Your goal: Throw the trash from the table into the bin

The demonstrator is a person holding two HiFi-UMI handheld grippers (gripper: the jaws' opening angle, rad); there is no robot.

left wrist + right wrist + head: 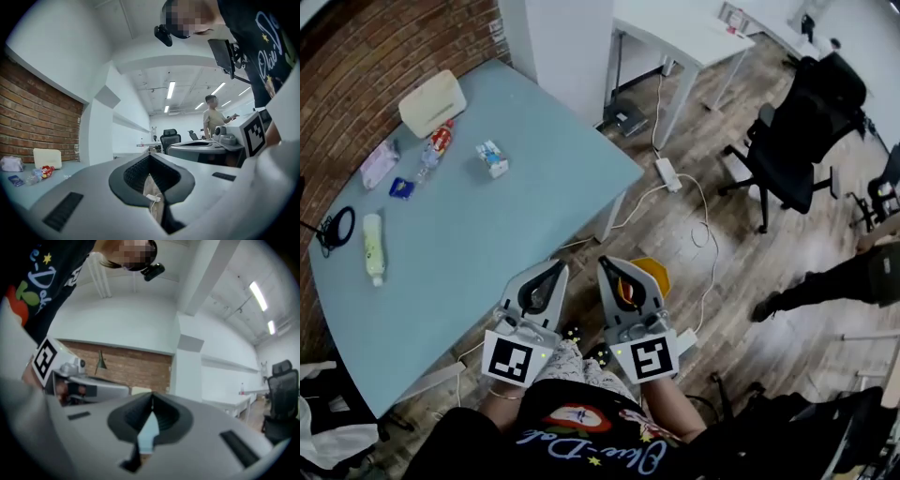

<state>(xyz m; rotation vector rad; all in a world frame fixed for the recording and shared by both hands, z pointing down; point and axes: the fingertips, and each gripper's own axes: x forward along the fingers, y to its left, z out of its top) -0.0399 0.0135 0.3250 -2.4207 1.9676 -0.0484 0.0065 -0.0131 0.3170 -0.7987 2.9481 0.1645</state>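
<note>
Starting with the trash: all of it sits at the far left end of the table [516, 225]. That's a crushed plastic bottle [434, 150], small carton [492, 157], pink packet [379, 164] and blue wrapper [401, 187]. Nothing is picked yet.

Left gripper [558, 270] and right gripper [606, 264] are both pinched closed on nothing. They're side by side off the near table edge, well apart from the trash.

Risks as I see them:
- Jaws must open before reaching in, or closed tips will just shove items along.
- Bottle is round and light, so a pinch off centre could squirt it off the edge.
- Blue wrapper lies flat, so it's easy to scrape past.
- Tube [372, 247], cream box [431, 101] and black cable loop [336, 228] may not be trash, so wrong-pick risk.
- Yellow object [656, 274] by the right gripper might be the bin; can't tell.
</note>
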